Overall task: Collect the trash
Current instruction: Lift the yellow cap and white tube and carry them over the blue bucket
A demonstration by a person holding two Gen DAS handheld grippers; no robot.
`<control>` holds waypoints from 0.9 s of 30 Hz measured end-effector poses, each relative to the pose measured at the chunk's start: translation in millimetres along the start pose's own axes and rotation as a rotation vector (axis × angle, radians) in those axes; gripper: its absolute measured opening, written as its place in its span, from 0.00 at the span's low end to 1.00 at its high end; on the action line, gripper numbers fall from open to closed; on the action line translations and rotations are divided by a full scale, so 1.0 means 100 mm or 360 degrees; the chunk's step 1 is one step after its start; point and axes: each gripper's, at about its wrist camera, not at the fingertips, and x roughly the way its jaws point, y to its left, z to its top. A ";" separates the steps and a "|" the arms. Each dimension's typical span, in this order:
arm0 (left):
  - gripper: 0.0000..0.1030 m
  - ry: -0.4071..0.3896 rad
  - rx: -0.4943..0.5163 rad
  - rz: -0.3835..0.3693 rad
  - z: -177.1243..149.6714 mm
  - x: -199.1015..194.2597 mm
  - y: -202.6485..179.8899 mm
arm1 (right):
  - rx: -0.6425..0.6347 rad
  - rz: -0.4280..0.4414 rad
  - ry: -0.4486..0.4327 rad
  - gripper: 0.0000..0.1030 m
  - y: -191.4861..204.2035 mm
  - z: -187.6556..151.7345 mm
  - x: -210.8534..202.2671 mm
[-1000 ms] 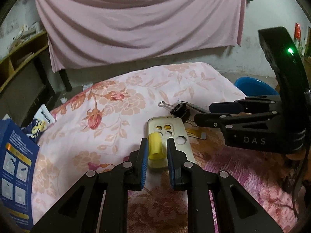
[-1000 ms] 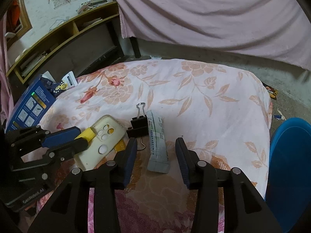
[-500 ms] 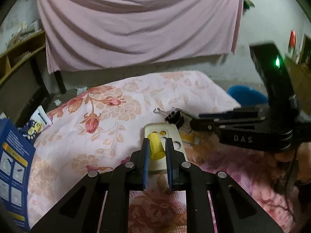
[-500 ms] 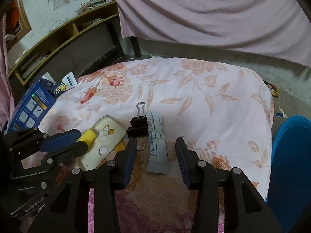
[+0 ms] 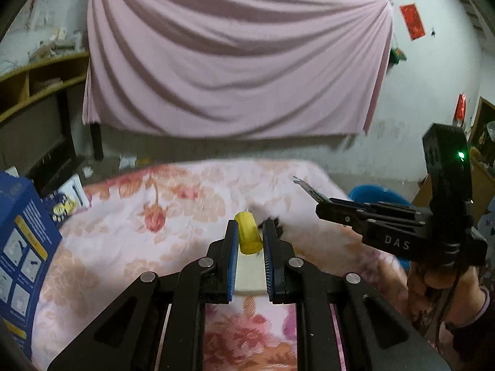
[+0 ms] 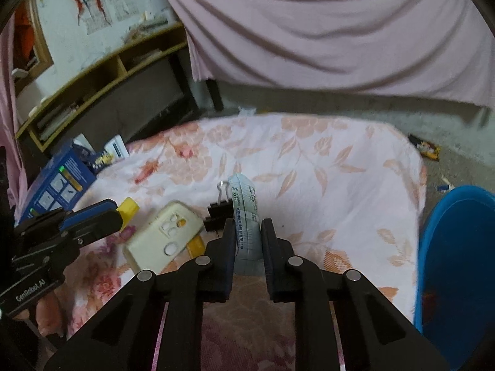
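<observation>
My left gripper [image 5: 250,238] is shut on a small yellow cylinder [image 5: 247,237] and holds it above the flowered bedspread [image 5: 173,222]; it also shows in the right wrist view [image 6: 127,209]. My right gripper [image 6: 249,232] is shut on a flat grey-blue printed packet [image 6: 246,216], lifted off the bed; the packet's tip shows in the left wrist view [image 5: 309,187]. A blue bin [image 6: 461,253] stands right of the bed.
A cream phone case [image 6: 164,238], a black binder clip [image 6: 216,216] and a yellow strip [image 6: 195,245] lie on the bedspread. A blue box [image 5: 18,241] stands at the bed's left edge. Shelves [image 6: 102,71] and a pink curtain [image 5: 235,61] stand behind.
Both grippers closed on their items and lifted them: the left raised the yellow cylinder off the phone case, the right picked up the packet from beside the binder clip.
</observation>
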 end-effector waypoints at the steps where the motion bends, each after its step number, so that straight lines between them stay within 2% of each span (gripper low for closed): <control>1: 0.12 -0.0042 -0.0002 -0.0005 0.01 -0.04 -0.03 | -0.0001 0.0004 -0.0047 0.14 0.00 0.00 -0.06; 8: 0.12 -0.0350 -0.0038 -0.0070 0.21 -0.31 -0.33 | 0.0002 0.0092 -0.0509 0.14 -0.04 -0.04 -0.63; 14: 0.12 -0.0551 0.0036 -0.0164 0.50 -0.47 -0.77 | 0.0050 0.0055 -0.0916 0.14 -0.16 -0.07 -1.17; 20: 0.12 -0.0605 0.0174 -0.0260 0.69 -0.46 -1.28 | 0.0175 -0.0041 -0.1192 0.14 -0.50 -0.18 -1.65; 22: 0.12 -0.0594 0.0193 -0.0298 0.72 -0.40 -1.43 | 0.0202 -0.0086 -0.1235 0.14 -0.62 -0.23 -1.75; 27: 0.12 -0.0545 0.0260 -0.0380 0.73 -0.21 -1.85 | 0.0187 -0.0331 -0.1294 0.14 -0.86 -0.40 -2.00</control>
